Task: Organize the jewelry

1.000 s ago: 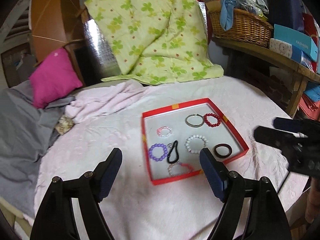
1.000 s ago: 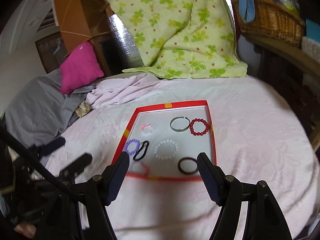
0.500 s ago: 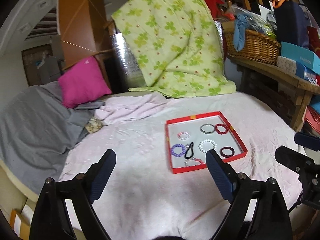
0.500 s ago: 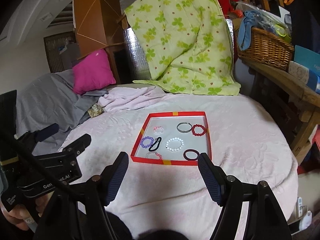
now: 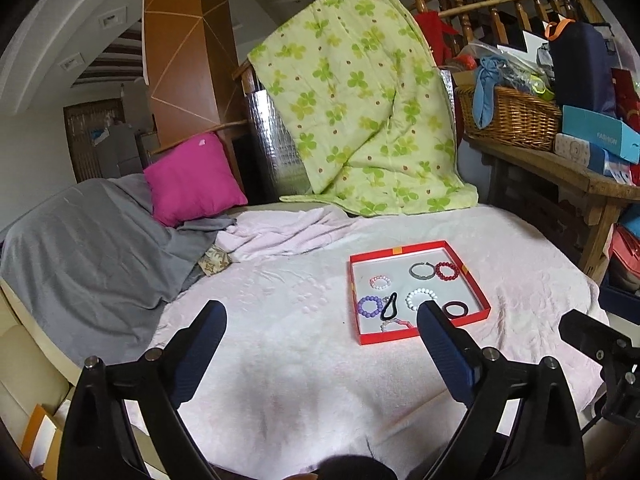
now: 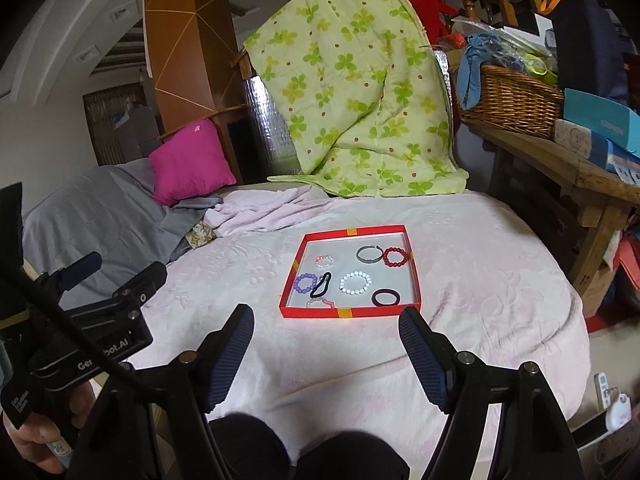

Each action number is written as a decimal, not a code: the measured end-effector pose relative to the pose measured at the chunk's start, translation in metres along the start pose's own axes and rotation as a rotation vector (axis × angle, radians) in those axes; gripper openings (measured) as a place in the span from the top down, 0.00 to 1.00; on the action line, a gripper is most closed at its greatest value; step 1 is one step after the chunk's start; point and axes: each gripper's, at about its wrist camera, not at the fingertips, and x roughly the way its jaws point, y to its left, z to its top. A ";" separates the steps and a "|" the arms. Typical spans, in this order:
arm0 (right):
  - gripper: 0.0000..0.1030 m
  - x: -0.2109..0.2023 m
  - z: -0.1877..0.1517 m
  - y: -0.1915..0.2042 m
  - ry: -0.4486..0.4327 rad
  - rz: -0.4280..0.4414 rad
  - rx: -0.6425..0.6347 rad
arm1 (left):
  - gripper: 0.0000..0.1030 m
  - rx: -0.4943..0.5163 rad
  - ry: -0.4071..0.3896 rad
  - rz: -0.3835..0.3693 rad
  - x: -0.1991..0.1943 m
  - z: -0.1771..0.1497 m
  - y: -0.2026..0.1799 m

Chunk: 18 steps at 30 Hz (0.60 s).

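A red tray [image 5: 417, 336] [image 6: 347, 312] lies on the pink-covered bed with several bracelets inside: a red bead one [image 5: 446, 271] [image 6: 396, 256], a silver bangle [image 5: 421, 270] [image 6: 369, 253], a white bead one [image 5: 417, 298] [image 6: 355, 282], a purple one [image 5: 369, 306] [image 6: 305, 283], a black loop [image 5: 389, 305] [image 6: 321, 284] and a dark ring [image 5: 456, 309] [image 6: 385, 297]. My left gripper [image 5: 320, 324] is open and empty, well back from the tray. My right gripper [image 6: 326, 330] is open and empty, just in front of the tray.
A green clover quilt [image 5: 360, 120] hangs behind the bed. A pink cushion [image 5: 194, 178] and grey sheet [image 5: 88, 232] lie at the left. A wooden bench [image 5: 560, 168] with a wicker basket [image 5: 508, 116] and boxes stands at the right.
Both grippers have pulled back and up from the tray, which now looks smaller and farther away. The bracelets in the tray have not moved.
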 end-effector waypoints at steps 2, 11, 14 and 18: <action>0.22 -0.008 -0.003 0.002 -0.013 0.001 -0.001 | 0.06 0.001 -0.013 0.007 -0.009 0.000 0.001; 0.21 -0.031 -0.010 0.009 -0.050 -0.002 -0.005 | 0.03 -0.005 -0.044 0.021 -0.029 -0.002 0.006; 0.21 -0.029 -0.012 0.009 -0.041 -0.010 -0.003 | 0.03 -0.004 -0.042 0.022 -0.029 -0.002 0.006; 0.21 -0.026 -0.012 0.006 -0.031 -0.013 0.015 | 0.03 -0.003 -0.036 0.027 -0.032 -0.005 0.007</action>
